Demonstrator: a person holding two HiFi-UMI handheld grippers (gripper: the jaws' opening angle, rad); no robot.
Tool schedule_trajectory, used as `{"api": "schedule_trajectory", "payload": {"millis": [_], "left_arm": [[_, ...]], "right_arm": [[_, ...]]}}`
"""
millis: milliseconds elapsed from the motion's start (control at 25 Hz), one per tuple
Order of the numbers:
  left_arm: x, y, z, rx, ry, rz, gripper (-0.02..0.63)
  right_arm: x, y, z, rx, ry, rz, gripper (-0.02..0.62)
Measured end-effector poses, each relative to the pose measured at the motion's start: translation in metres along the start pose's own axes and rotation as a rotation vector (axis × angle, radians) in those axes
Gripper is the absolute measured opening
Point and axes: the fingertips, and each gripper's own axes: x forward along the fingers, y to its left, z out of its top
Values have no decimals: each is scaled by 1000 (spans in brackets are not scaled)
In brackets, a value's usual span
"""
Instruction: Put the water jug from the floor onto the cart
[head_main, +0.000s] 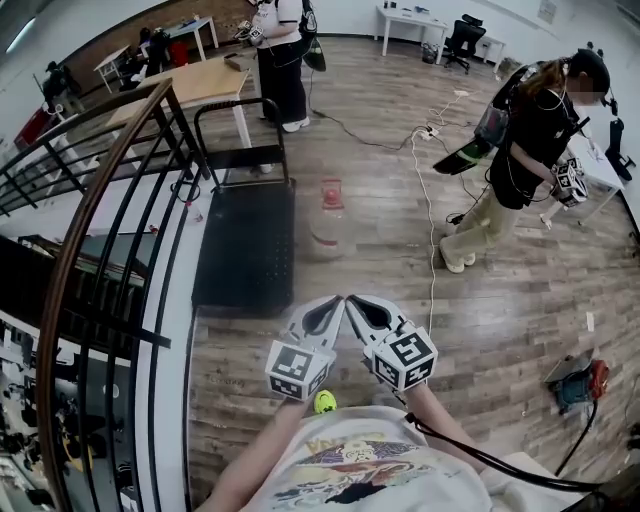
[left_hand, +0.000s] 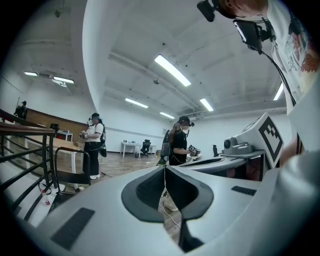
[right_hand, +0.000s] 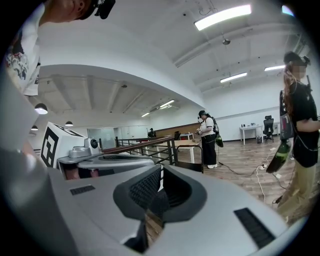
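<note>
The water jug (head_main: 327, 225), clear with a red cap, stands upright on the wooden floor just right of the cart. The cart (head_main: 247, 250) is a low black platform whose black handle frame (head_main: 240, 128) rises at its far end. My left gripper (head_main: 330, 306) and right gripper (head_main: 358, 304) are held side by side near my chest, well short of the jug, tips almost touching. Both are shut with nothing in them, as the left gripper (left_hand: 165, 172) and right gripper (right_hand: 161, 175) show in their own views. No jug appears in either gripper view.
A black stair railing (head_main: 110, 200) runs along the left beside the cart. A person in black (head_main: 530, 150) stands at the right, another in a white top (head_main: 280, 50) at the back by a wooden table (head_main: 195, 80). Cables (head_main: 430, 200) and a red tool (head_main: 578, 380) lie on the floor.
</note>
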Motion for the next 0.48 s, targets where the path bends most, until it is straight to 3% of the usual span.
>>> {"api": "schedule_trajectory", "payload": {"millis": [480], "left_arm": [[-1,15,-6,-20,-16,8,14]], "right_arm": [[16,1,-4,-1,27,2,23]]}}
